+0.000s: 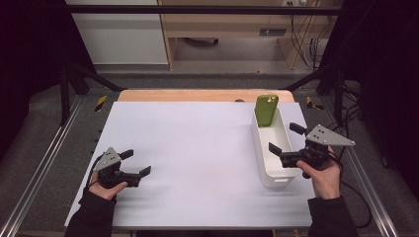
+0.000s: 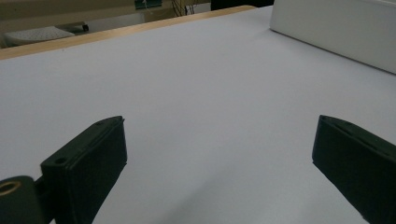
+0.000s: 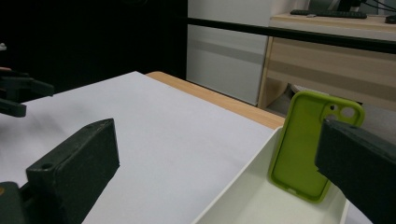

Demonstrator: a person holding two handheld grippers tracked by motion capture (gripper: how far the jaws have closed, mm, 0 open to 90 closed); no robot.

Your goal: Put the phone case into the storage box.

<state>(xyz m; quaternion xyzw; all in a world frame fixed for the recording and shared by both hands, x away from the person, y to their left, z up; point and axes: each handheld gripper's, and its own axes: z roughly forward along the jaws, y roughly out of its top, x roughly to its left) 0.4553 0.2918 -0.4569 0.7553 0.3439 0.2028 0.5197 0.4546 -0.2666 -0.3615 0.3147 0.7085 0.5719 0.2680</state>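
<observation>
Green phone case (image 1: 267,110) upright in white bin (image 1: 286,175), unlabelled.

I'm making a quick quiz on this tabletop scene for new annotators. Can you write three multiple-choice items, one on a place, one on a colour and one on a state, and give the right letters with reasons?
1. Where is the phone case?
A. flat on the table
B. leaning at the far end of the white bin
C. in the left gripper

2. What colour is the phone case?
A. green
B. red
C. black

3. How do the right gripper jaws stand?
A. shut on the case
B. shut on nothing
C. open

Answers:
1 B: it stands tilted inside the bin.
2 A: the right gripper view shows it green.
3 C: its jaws stand wide apart over the bin.
</observation>
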